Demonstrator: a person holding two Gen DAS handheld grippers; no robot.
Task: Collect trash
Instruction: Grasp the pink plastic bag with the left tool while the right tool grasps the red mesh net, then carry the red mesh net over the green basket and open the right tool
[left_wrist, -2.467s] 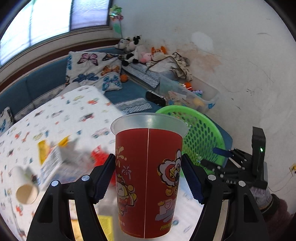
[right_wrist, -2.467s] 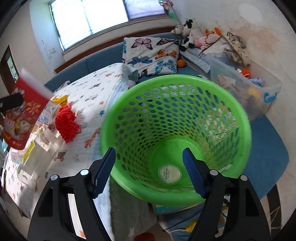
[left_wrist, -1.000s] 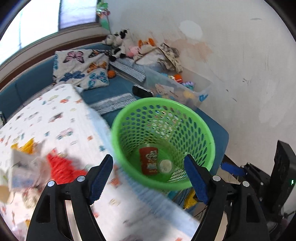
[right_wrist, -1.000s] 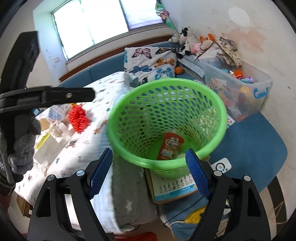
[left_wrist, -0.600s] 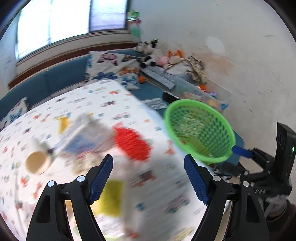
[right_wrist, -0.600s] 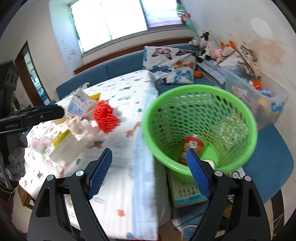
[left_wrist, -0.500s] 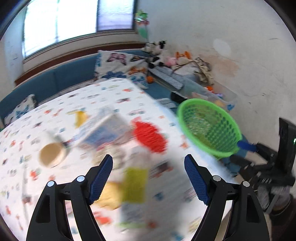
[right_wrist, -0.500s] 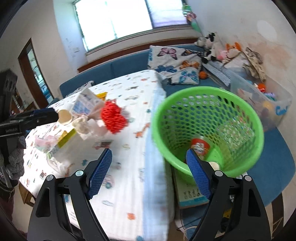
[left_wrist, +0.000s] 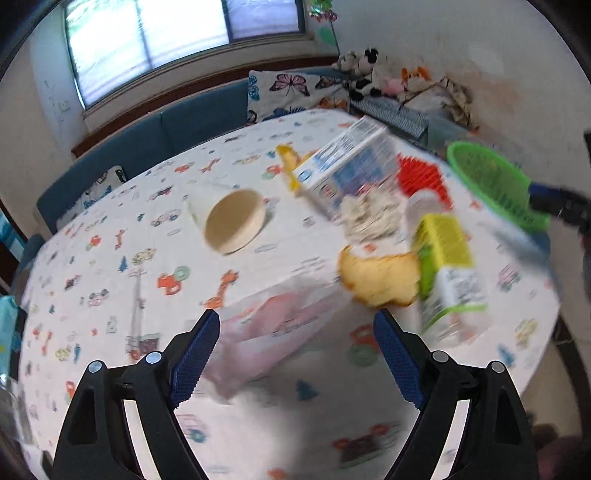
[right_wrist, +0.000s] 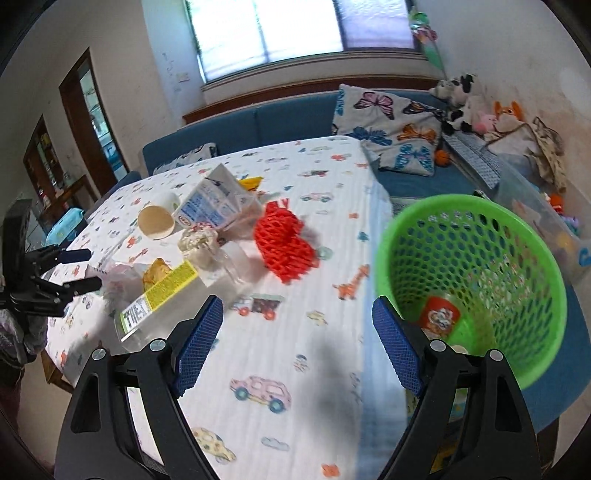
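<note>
left tool (left_wrist: 295, 354) hangs empty over the pink plastic bag (left_wrist: 273, 325), jaws opening; right tool (right_wrist: 297, 338) gapes idle beside the green basket (right_wrist: 517, 236). next pick needs a descent onto trash on the worktop (left_wrist: 110, 236).

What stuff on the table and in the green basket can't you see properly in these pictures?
- Pink plastic bag, left wrist view: motion blur smears its print.
- Yellow-green labelled clear bottle, left wrist view: blurred, text unreadable.
- Red printed paper cup in the green mesh basket, right wrist view: partly hidden by the right hand-held gripper.
- Basket bottom, left wrist view: hidden by its wall.
</note>
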